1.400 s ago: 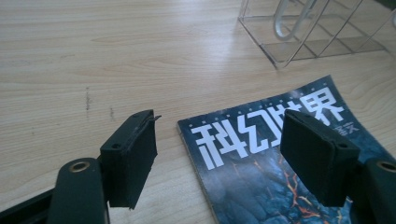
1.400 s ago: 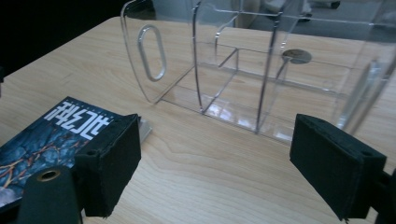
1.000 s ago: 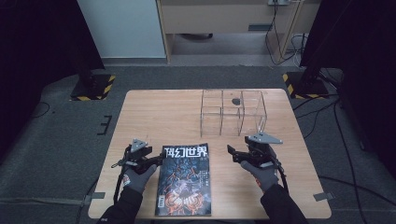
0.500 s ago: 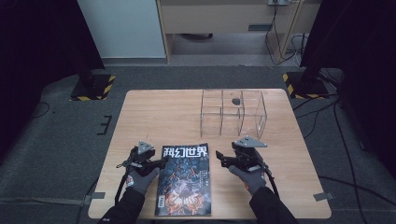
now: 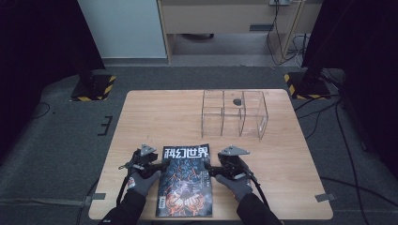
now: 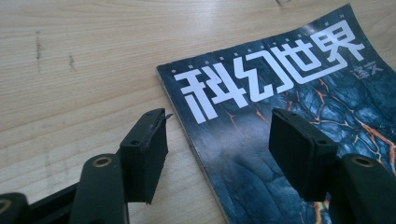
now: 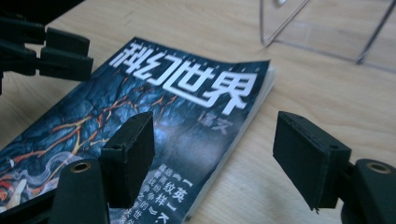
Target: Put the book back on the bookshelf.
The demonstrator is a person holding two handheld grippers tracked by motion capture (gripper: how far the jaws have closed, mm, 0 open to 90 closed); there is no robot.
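Note:
A dark magazine [image 5: 185, 180] with white Chinese title letters lies flat near the table's front edge. My left gripper [image 5: 161, 165] stands open at the magazine's upper left edge. In the left gripper view the open gripper [image 6: 219, 135] straddles that edge of the magazine [image 6: 280, 79], one jaw over bare wood and one over the cover. My right gripper [image 5: 210, 170] is open at the right edge. In the right gripper view the gripper [image 7: 217, 140] spans the magazine's [image 7: 177, 93] right border, and the left gripper [image 7: 60, 56] shows beyond the cover at top left.
A clear acrylic organizer [image 5: 234, 112] with several compartments stands at the back right of the wooden table [image 5: 159, 112]; a small dark object [image 5: 237, 101] lies inside it. Its wall [image 7: 327, 28] shows just beyond the magazine. Black stand bases with hazard stripes flank the table.
My right gripper has moved left and down to the magazine's right edge. My left gripper has shifted slightly right, up to the left edge. The magazine has not moved.

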